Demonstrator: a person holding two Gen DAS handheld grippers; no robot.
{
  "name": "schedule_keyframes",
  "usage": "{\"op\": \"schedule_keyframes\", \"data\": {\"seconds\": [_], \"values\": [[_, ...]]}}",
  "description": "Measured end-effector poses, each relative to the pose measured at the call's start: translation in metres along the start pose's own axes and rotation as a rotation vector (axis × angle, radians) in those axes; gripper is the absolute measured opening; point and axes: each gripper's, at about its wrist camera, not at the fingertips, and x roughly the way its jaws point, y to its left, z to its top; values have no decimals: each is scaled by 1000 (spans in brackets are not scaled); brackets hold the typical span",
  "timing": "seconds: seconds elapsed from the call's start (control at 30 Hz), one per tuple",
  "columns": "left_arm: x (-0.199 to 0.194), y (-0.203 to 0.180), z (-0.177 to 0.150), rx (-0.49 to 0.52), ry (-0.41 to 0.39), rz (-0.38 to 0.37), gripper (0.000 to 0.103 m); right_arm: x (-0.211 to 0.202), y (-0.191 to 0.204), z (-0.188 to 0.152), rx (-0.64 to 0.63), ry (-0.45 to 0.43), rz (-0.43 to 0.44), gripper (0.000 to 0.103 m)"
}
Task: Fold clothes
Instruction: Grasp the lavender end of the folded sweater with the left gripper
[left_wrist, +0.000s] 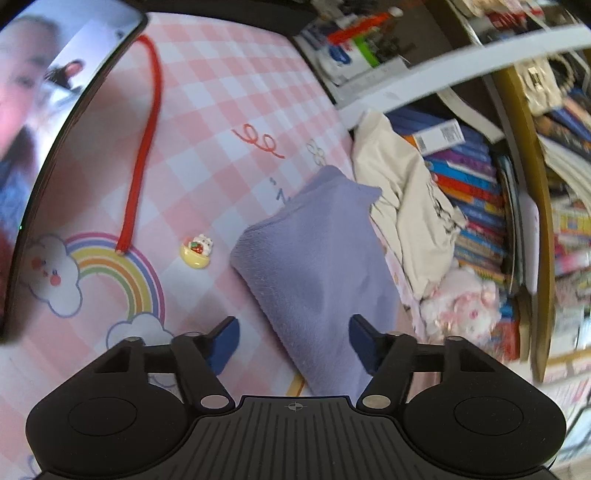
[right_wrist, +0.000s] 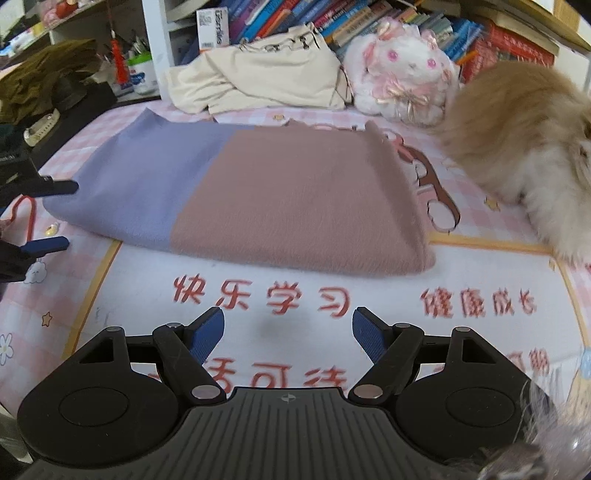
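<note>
Pink checked counter (right_wrist: 480, 266) carries the folded lilac-and-mauve garment (right_wrist: 258, 199) lying flat, cream clothes (right_wrist: 258, 77) heaped behind it; soft, light and limp, it looks best pinched at a corner or edge; left tongs (left_wrist: 293, 343) and right tongs (right_wrist: 288, 332) gape wide, empty, near it

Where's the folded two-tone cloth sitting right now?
In the right wrist view the folded purple-and-pink cloth lies flat on the pink printed mat, ahead of the open right hand-held gripper, with the cream garment behind it and a fluffy animal to its right.
</note>
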Motion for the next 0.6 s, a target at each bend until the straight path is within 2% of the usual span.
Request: {"op": "schedule_keyframes", "data": {"seconds": [0.13,0.33,0.43,0.53,0.6], "values": [[4,-1,-3,-58,-36,8,62,3,-18,7,-6,-3,31,75],[13,-7,-7,-86,-85,24,61,10,-34,15,-32,11,70,75],[15,-8,-10,-83,-99,53,38,12,-37,20,-59,10,82,75],[16,-9,-13,-72,-115,78,28,14,-40,23,-77,9,91,75],[14,-14,-16,-23,-127,103,21,16,-41,24,-83,13,94,75]]}}
